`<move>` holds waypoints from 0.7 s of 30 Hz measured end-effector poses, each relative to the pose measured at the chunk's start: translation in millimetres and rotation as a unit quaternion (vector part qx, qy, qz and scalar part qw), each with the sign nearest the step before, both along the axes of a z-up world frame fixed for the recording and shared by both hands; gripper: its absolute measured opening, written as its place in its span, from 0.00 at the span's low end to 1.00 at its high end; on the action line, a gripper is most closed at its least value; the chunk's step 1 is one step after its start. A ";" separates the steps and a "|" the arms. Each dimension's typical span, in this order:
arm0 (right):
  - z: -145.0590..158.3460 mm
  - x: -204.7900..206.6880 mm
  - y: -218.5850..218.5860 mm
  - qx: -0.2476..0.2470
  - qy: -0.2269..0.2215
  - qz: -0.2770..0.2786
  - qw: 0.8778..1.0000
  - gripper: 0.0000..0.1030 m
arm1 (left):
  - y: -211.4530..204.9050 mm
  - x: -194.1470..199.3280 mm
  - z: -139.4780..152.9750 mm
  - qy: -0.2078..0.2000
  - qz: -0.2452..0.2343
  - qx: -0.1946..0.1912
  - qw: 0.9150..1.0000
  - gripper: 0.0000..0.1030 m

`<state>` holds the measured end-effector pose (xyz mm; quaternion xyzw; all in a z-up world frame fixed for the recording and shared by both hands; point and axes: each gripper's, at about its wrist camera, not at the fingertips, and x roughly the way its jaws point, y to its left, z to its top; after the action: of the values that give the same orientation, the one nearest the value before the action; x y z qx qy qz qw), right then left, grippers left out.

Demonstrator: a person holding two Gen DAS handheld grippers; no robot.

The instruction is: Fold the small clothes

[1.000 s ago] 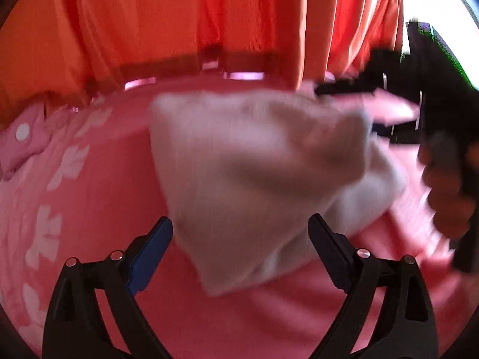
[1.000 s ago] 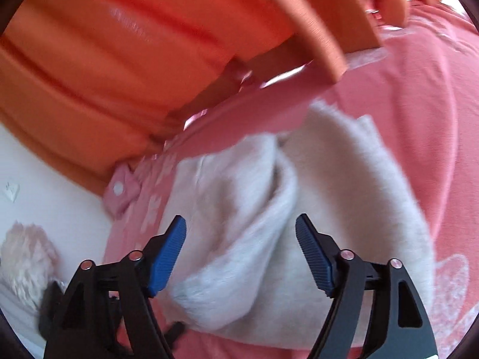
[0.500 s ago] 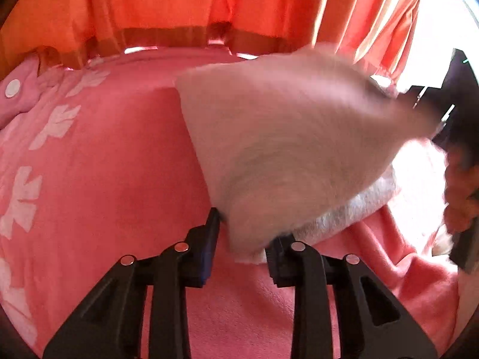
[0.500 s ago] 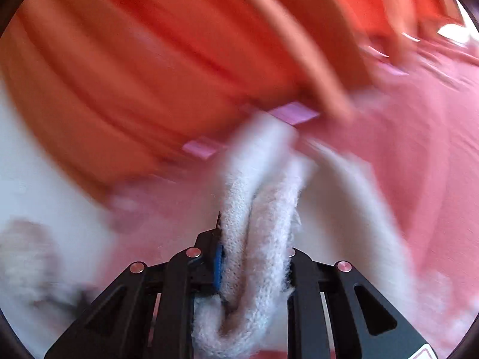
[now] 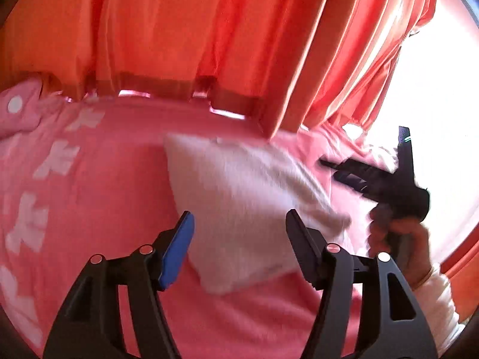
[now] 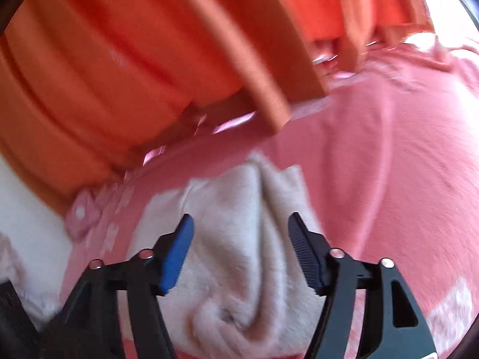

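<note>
Fuzzy, matt white knit garment [image 5: 251, 209]; soft pink fleece blanket [image 5: 89, 209], matt with pale printed shapes; smooth orange cloth curtain [image 5: 179, 30], faintly sheeny; matt black plastic gripper [image 5: 239, 239] arms, shiny metal rivets.

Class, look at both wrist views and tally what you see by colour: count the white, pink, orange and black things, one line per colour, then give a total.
White: 1, the folded white garment
Pink: 1, the pink blanket with pale flower prints
Orange: 1, the orange curtain
Black: 2, the left gripper and the right gripper, both opening with nothing pinched
Total: 5
</note>
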<state>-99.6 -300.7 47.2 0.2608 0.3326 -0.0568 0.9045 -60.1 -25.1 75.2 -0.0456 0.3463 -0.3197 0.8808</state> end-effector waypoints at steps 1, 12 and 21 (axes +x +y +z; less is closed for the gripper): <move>-11.4 18.3 3.6 0.002 0.029 0.020 0.999 0.65 | -3.6 7.0 -1.6 0.000 0.006 0.005 1.000 0.63; -15.6 16.3 -9.0 -0.046 0.038 0.021 0.998 0.09 | -35.6 42.0 -73.4 0.081 0.012 0.039 0.996 0.64; -9.7 -47.1 -21.3 0.026 0.033 -0.020 0.999 0.54 | -41.0 28.5 -75.7 0.059 0.025 0.064 0.996 0.66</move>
<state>-146.7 -322.0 37.5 0.2886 0.3582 -0.0751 0.8847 -31.6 -66.1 -0.5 -0.0167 0.4166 -0.2720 0.8673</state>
